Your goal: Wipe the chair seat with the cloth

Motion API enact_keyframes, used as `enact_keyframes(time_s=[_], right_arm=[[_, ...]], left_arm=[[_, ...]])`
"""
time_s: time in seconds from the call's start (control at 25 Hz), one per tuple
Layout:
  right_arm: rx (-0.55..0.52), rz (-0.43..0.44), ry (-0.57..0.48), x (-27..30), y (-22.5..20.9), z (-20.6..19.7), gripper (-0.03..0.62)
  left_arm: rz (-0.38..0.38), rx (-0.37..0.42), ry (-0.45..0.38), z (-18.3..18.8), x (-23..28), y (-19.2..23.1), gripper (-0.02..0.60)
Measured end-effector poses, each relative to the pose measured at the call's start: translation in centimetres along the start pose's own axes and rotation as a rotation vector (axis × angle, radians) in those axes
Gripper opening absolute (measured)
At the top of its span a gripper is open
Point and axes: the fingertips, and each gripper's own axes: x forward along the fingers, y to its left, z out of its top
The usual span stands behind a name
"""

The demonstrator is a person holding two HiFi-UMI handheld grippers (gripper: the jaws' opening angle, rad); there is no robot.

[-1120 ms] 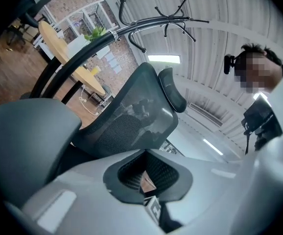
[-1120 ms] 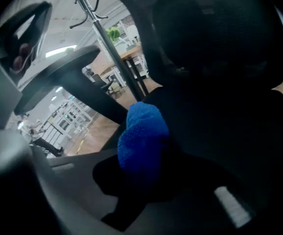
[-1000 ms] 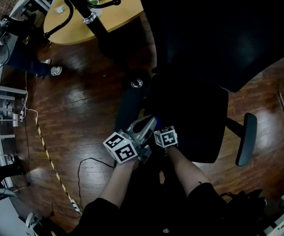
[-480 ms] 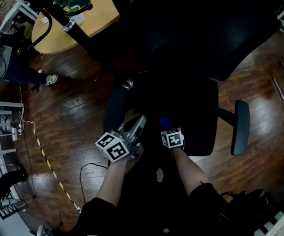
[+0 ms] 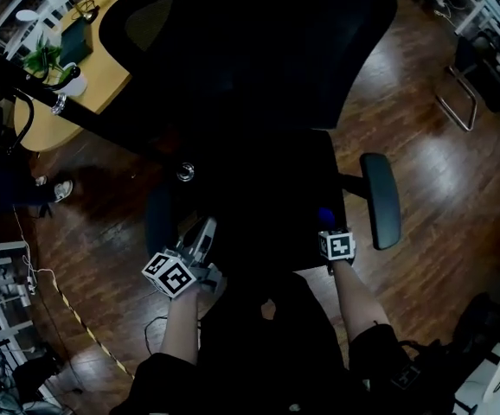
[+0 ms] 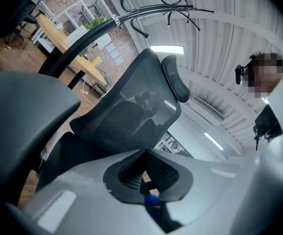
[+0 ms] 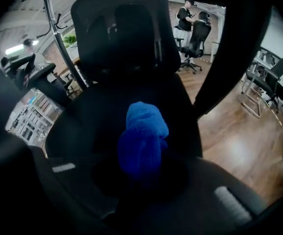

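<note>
While the right claw [image 5: 329,232] is clamped on a bunched blue cloth [image 7: 142,140], that cloth sits low over the near right part of the black chair seat [image 5: 259,188] (contact looks likely, not certain). The wad leads, apparently so that fabric rather than claw meets the seat. Left claw [image 5: 205,227]: jaws together, nothing held. It hangs off the seat's near left edge by the armrest [image 5: 157,219], seemingly out of the wiping path.

The dark wooden floor [image 5: 440,171] carries everything below me. The black chair [image 5: 267,188] stands on it in the middle. Left of the chair a thin cable [image 5: 70,307] lies on the boards. Behind the chair, to its left, stands a round wooden counter [image 5: 103,76].
</note>
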Motion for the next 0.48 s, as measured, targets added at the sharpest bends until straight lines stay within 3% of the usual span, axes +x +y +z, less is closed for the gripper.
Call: enact_keyframes(time_s=[0.28,0.48], right_arm=[[-0.003,-0.032,-0.022,-1.4,-1.8,0.0,0.037],[0.013,-0.059,-0.028,-1.3,-1.0,0.9,0.035]], left_arm=[[-0.002,0.015,-0.003,-0.1,0.6,-1.8,-0.008],[0.008,0.011,-0.052,1.0,-0.7,-2.6,-0.008]])
